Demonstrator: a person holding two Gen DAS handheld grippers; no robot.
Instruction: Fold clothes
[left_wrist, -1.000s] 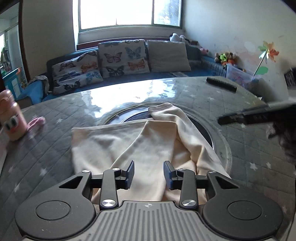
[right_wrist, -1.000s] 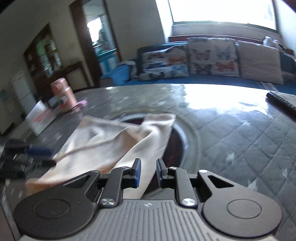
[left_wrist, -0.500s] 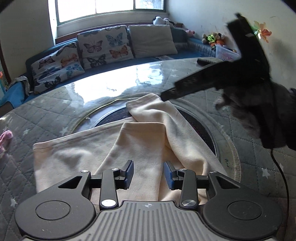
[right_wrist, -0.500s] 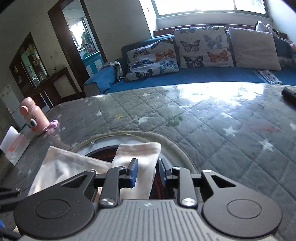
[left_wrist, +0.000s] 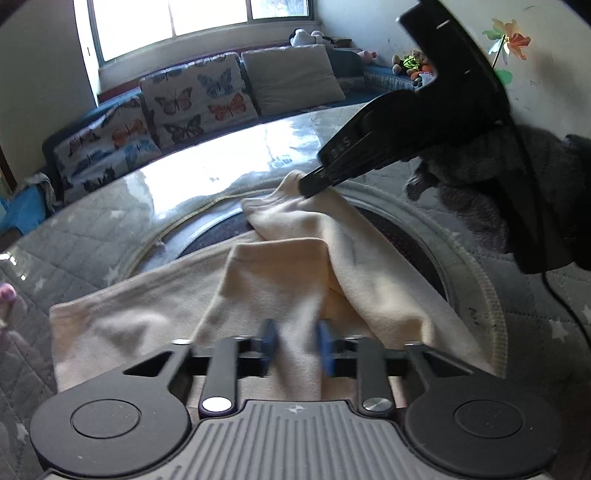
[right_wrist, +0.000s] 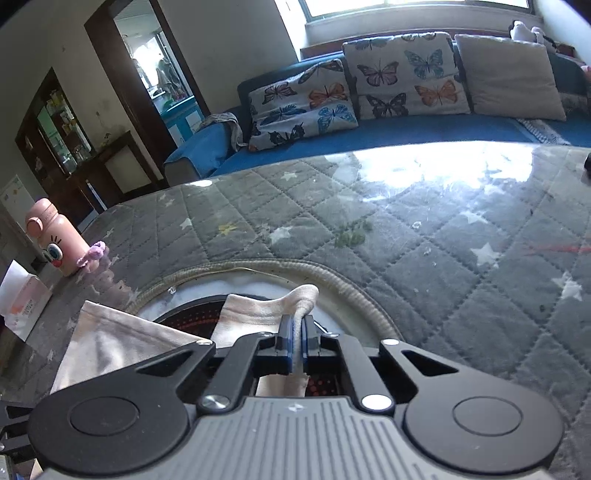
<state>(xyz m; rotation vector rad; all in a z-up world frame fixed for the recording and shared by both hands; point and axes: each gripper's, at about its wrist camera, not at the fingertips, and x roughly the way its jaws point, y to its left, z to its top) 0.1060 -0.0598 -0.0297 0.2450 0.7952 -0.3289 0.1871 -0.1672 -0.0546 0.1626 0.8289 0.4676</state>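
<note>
A cream garment (left_wrist: 280, 280) of soft knit cloth lies rumpled on the quilted grey table cover (left_wrist: 74, 236), spread across the round inset (left_wrist: 424, 240) at its middle. From the left wrist view its flat body reaches toward 9 o'clock, one long piece is folded over the centre, and a narrow end rises toward 12 o'clock, lifted off the surface.

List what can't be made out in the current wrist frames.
- Left gripper: fingers motion-blurred in left wrist view; contact with the cream garment unclear.
- Garment's near edge: hidden behind the gripper bodies in both views.
- Right gripper: shut on the garment's far corner; the fabric inside the pinch is hidden.
- Pink bottle: markings too small.
</note>
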